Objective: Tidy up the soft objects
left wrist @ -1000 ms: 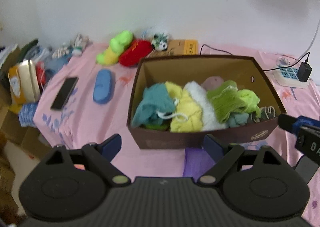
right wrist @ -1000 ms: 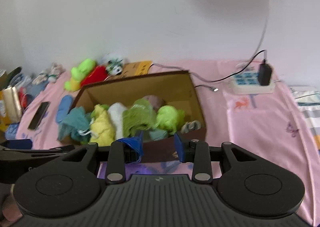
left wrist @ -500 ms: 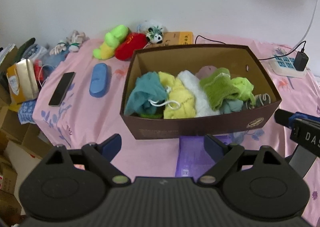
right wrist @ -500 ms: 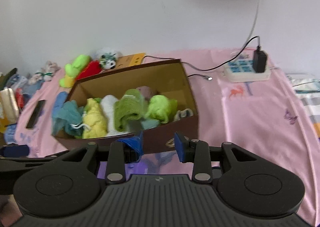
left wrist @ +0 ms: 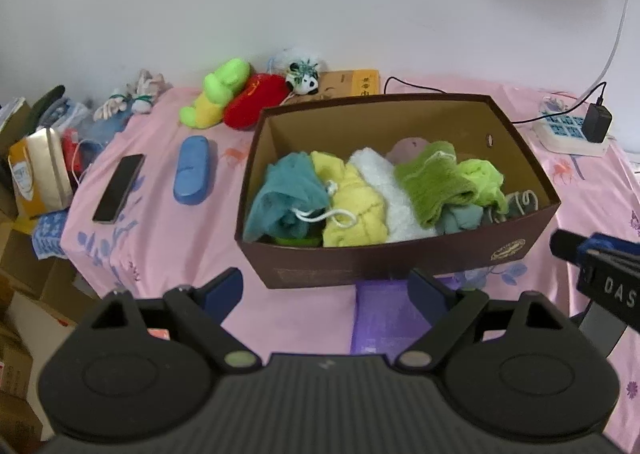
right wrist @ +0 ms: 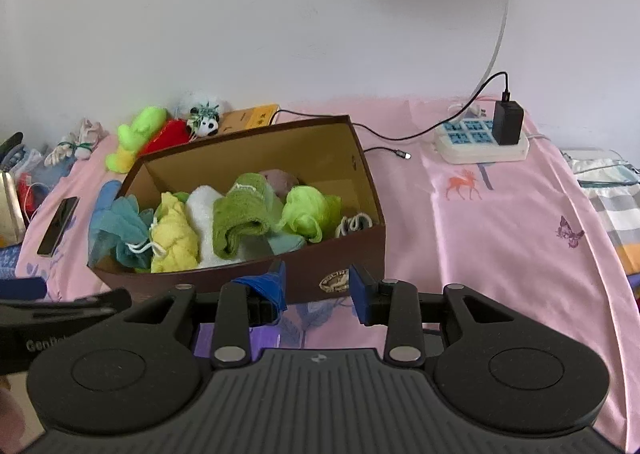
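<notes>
A brown cardboard box stands on the pink bedsheet, filled with soft items: a teal bath pouf, yellow cloth, white fluffy cloth, a rolled green towel and a lime pouf. My left gripper is open and empty, hovering in front of the box's near wall. My right gripper is also open and empty, near the box's front right corner. Behind the box lie a lime-yellow plush, a red plush and a panda plush.
A blue case and a phone lie left of the box. A purple sheet lies under its front. A power strip with charger and cable sit right of it. Boxes and bags crowd the bed's left edge.
Both grippers have pulled back and risen from the box, so it sits smaller and farther in view. The box's contents are unchanged.
</notes>
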The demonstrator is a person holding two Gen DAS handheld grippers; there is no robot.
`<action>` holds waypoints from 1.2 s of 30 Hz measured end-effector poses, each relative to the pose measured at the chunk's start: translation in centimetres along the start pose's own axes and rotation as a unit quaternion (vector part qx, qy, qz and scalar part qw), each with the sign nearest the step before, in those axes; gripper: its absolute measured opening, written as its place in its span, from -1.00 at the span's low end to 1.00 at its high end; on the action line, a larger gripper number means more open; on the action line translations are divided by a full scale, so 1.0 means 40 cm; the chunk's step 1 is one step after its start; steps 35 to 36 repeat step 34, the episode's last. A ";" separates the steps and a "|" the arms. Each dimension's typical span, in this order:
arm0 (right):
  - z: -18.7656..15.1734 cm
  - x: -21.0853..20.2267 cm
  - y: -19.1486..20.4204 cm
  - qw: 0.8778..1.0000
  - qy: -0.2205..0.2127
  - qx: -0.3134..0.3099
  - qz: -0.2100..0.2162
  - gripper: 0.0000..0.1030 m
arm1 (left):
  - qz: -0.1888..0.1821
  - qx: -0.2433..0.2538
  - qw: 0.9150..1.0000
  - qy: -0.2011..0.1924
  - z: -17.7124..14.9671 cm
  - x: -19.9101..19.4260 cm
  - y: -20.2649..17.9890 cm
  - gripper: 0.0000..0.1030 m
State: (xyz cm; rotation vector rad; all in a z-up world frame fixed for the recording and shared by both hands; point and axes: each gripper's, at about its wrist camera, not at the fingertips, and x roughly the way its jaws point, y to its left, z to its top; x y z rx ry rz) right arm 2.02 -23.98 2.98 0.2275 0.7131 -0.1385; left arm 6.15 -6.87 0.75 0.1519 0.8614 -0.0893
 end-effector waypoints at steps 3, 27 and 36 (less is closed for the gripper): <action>-0.006 0.005 0.010 1.000 0.008 0.004 0.005 -0.66 | -0.002 -0.002 1.000 0.011 -0.008 0.007 0.007 0.73; -0.027 -0.001 0.070 1.000 -0.006 0.004 -0.025 -0.65 | -0.040 0.019 0.999 0.008 -0.010 0.041 0.046 0.73; -0.026 -0.009 0.080 0.999 -0.020 0.002 -0.033 -0.65 | -0.047 -0.011 0.998 -0.039 0.002 0.013 0.081 0.73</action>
